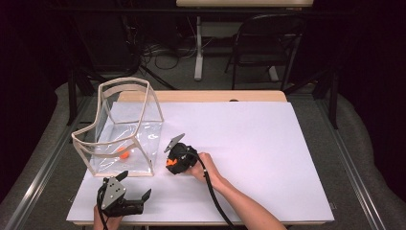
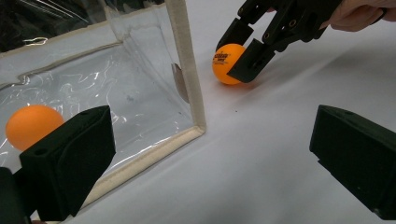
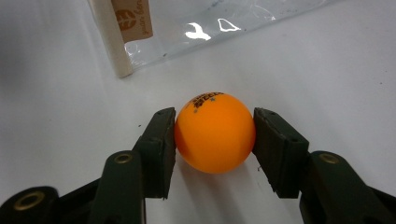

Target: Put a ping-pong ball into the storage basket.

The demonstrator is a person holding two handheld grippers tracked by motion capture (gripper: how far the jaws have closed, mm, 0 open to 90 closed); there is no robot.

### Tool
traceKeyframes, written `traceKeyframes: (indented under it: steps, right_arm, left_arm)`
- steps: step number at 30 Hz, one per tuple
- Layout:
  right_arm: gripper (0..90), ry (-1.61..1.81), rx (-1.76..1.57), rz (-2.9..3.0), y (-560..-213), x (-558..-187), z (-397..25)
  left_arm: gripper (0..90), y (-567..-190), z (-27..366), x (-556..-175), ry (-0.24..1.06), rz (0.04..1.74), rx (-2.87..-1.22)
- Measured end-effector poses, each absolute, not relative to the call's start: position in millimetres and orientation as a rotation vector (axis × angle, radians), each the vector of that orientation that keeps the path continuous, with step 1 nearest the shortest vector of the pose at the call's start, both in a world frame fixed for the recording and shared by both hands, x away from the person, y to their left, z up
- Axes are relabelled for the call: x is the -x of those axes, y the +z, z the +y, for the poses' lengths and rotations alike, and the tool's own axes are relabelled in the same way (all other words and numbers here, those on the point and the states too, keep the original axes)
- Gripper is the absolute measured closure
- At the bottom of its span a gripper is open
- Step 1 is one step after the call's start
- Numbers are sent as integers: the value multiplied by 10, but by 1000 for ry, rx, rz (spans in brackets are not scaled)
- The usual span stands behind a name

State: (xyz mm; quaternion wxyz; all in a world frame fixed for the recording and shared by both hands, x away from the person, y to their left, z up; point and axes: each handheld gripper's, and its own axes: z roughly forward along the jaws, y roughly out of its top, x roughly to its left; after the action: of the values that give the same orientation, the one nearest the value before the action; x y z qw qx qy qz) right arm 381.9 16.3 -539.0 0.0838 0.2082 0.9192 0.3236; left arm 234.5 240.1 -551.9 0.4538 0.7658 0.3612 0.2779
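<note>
Between the jaws of our right claw sat an orange ping-pong ball, pinched on both sides against the desk, likely for lifting. Just ahead stood the clear bag, holding another ball. Our left claw gaped wide, empty.
</note>
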Motion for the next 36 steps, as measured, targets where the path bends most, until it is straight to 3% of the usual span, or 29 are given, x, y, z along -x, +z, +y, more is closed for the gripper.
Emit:
traceKeyframes:
  steps: [36]
  right_arm:
    - [504, 986, -618, 2712, -5124, -3823, 31]
  left_arm:
    - [1, -5515, 2402, -2340, 689, 893, -1889]
